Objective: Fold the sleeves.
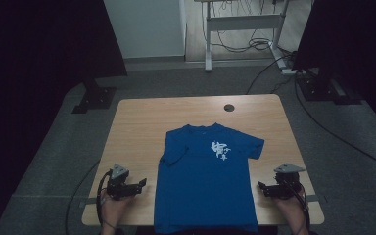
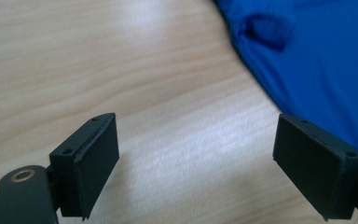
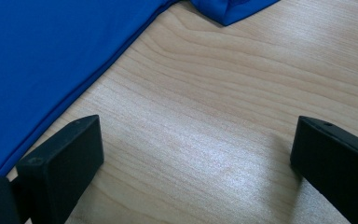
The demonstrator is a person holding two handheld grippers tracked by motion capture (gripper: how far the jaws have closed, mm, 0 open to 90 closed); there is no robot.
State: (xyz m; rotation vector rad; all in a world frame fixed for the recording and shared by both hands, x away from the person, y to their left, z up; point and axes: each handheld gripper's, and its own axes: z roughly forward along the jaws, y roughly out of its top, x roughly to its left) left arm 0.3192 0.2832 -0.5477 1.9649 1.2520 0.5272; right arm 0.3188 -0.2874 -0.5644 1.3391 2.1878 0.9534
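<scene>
**Two black hand-held grippers, each topped with a grey plate**

The left gripper [image 1: 142, 184] and right gripper [image 1: 261, 186] are black, blocky units, each carrying a grey three-cornered plate and trailing a dark cable. Their flat rectangular jaw blocks show small screw holes; a brass-ringed hole sits beside the left one. The forearms are bare.

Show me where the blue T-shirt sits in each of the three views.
High view: blue T-shirt lies flat at centre, its hem at the table's near edge.
Left gripper view: upper right, a sleeve at the top.
Right gripper view: upper left, a sleeve tip at top centre.
Shared landmark: the light wooden table under the shirt.
</scene>
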